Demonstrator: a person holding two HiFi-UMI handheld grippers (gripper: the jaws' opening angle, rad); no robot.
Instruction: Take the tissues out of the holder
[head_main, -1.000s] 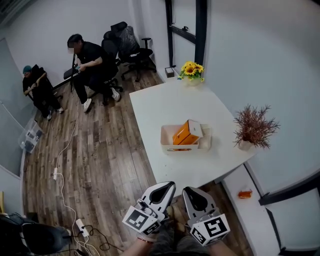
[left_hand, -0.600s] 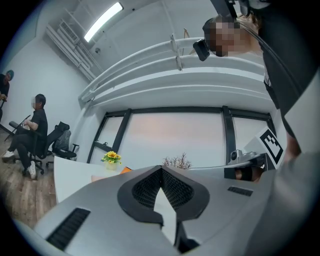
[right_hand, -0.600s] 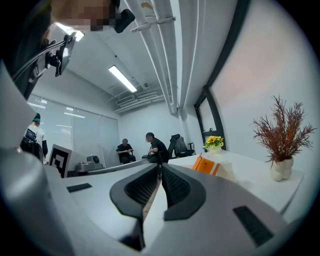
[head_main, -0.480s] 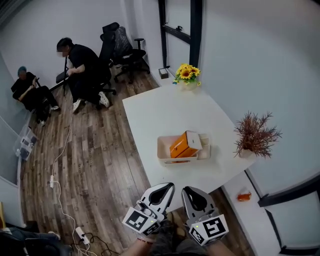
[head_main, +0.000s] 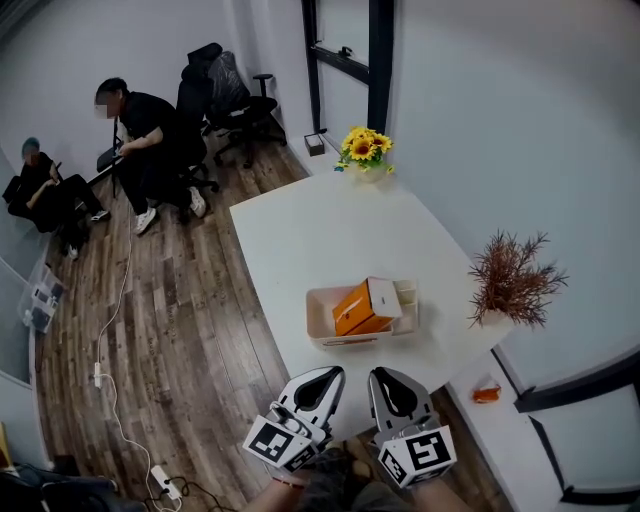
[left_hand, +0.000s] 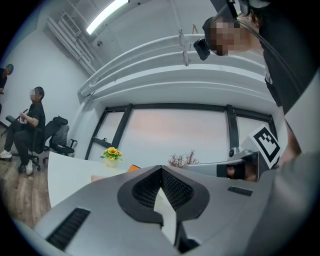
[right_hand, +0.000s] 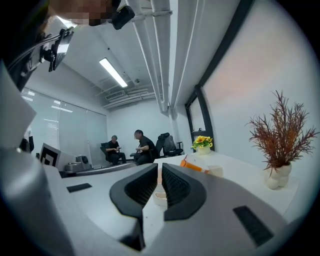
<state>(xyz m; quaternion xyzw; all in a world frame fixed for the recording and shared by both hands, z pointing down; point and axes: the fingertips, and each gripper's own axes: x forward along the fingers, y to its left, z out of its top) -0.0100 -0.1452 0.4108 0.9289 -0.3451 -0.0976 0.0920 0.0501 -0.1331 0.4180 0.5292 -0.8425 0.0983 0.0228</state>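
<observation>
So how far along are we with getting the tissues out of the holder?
Done: nothing yet; the orange tissue pack sits in the white holder on the table. In hand: nothing; left gripper and right gripper are short of the table, fingers shut, empty. To do: reach, grip the pack, lift it out.

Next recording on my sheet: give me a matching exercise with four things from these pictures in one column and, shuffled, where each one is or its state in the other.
Things
1. sunflowers
2. dried red plant
3. orange tissue box
4. right gripper

Places or states
A. inside the white holder
B. at the far corner of the table
C. short of the table's near edge, jaws together, nothing between them
D. at the table's right edge

Pairs: 1-B, 2-D, 3-A, 4-C
</observation>
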